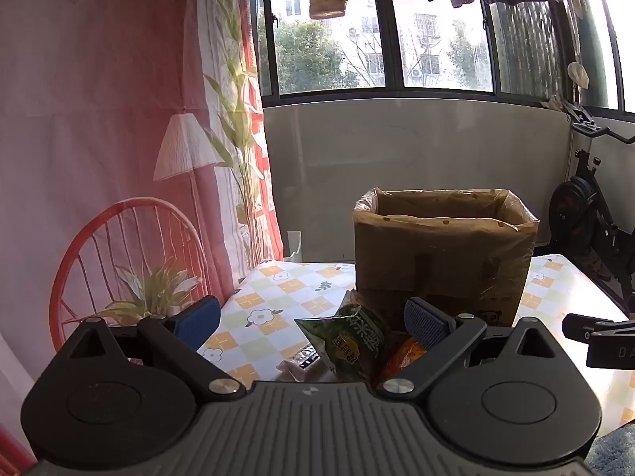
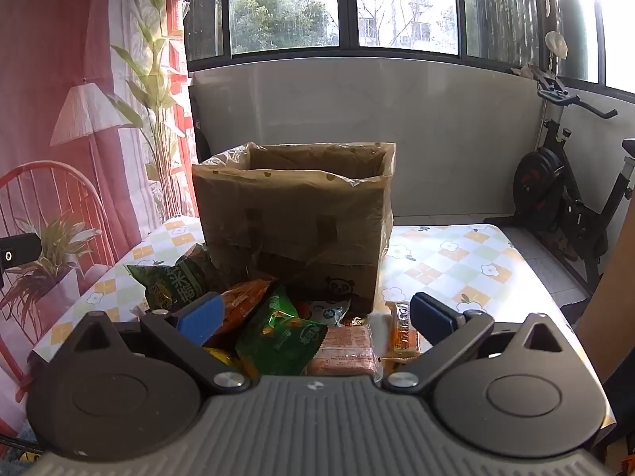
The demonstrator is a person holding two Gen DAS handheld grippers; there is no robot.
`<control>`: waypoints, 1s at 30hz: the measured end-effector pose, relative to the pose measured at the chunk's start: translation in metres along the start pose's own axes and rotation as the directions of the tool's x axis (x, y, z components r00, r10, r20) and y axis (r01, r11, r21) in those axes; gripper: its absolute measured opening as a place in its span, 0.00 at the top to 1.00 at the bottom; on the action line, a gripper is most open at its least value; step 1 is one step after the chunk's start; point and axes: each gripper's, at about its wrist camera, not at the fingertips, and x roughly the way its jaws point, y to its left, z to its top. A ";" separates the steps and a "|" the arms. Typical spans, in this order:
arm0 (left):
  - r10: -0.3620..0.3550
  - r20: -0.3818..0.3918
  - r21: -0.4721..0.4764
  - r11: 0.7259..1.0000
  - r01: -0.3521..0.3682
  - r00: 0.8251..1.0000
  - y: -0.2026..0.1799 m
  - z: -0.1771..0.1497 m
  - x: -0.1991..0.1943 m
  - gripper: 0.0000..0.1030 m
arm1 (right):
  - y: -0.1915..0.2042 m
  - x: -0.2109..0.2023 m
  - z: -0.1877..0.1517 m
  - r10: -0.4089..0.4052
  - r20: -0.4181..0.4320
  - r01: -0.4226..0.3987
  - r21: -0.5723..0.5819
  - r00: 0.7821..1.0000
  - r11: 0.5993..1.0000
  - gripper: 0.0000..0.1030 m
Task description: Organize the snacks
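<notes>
A brown cardboard box (image 1: 442, 261) lined with clear plastic stands open on the checked tablecloth; it also shows in the right wrist view (image 2: 295, 218). A pile of snack packets lies in front of it. A dark green packet (image 1: 349, 341) sits between my left gripper's (image 1: 311, 323) open jaws, with an orange packet (image 1: 405, 355) beside it. My right gripper (image 2: 317, 315) is open above a green packet (image 2: 278, 337), a pink packet (image 2: 343, 351), an orange packet (image 2: 242, 303) and the dark green packet (image 2: 174, 281). Neither gripper holds anything.
The table (image 2: 468, 265) has a floral checked cloth and ends at the right near an exercise bike (image 2: 563, 182). A printed backdrop (image 1: 99, 139) hangs at the left. The right gripper's body (image 1: 599, 337) shows at the right edge of the left wrist view.
</notes>
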 end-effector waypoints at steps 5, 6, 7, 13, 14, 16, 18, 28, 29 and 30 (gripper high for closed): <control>-0.013 -0.010 0.010 1.000 0.013 1.000 -0.002 0.000 0.003 0.03 | -0.002 0.000 0.001 -0.004 0.004 0.004 -0.002 1.000 1.000 0.01; -0.016 -0.014 0.012 1.000 0.017 1.000 -0.003 0.001 0.005 0.03 | 0.000 -0.001 0.001 -0.005 0.003 0.005 -0.002 1.000 1.000 0.01; -0.019 -0.017 0.014 1.000 0.020 1.000 -0.003 0.001 0.007 0.03 | 0.001 -0.001 0.002 -0.006 0.005 0.006 -0.002 1.000 1.000 0.01; -0.004 0.003 0.006 1.000 0.003 1.000 0.005 0.005 0.006 0.03 | 0.001 -0.001 0.001 -0.007 0.011 0.007 -0.008 1.000 1.000 0.01; 0.001 0.008 0.002 1.000 -0.001 1.000 0.004 0.002 0.001 0.03 | 0.001 -0.001 0.001 -0.008 0.011 0.008 -0.008 1.000 1.000 0.01; 0.003 0.008 0.002 1.000 -0.003 1.000 0.002 0.001 0.000 0.03 | 0.001 -0.001 0.001 -0.008 0.013 0.008 -0.008 1.000 1.000 0.01; 0.004 0.007 0.002 1.000 -0.004 1.000 0.002 0.001 0.000 0.03 | 0.000 -0.002 0.002 -0.008 0.017 0.008 -0.009 1.000 1.000 0.01; -0.003 0.006 -0.002 1.000 0.003 1.000 0.003 0.000 -0.001 0.03 | -0.001 -0.004 0.001 -0.007 0.027 0.007 -0.006 1.000 1.000 0.01; -0.002 0.005 -0.002 1.000 0.002 1.000 0.003 0.000 -0.001 0.03 | -0.001 -0.004 0.001 -0.006 0.027 0.006 -0.005 1.000 1.000 0.01; -0.002 0.005 -0.002 1.000 0.002 1.000 0.003 0.000 -0.001 0.03 | -0.001 -0.003 0.000 -0.005 0.025 0.006 -0.003 1.000 1.000 0.01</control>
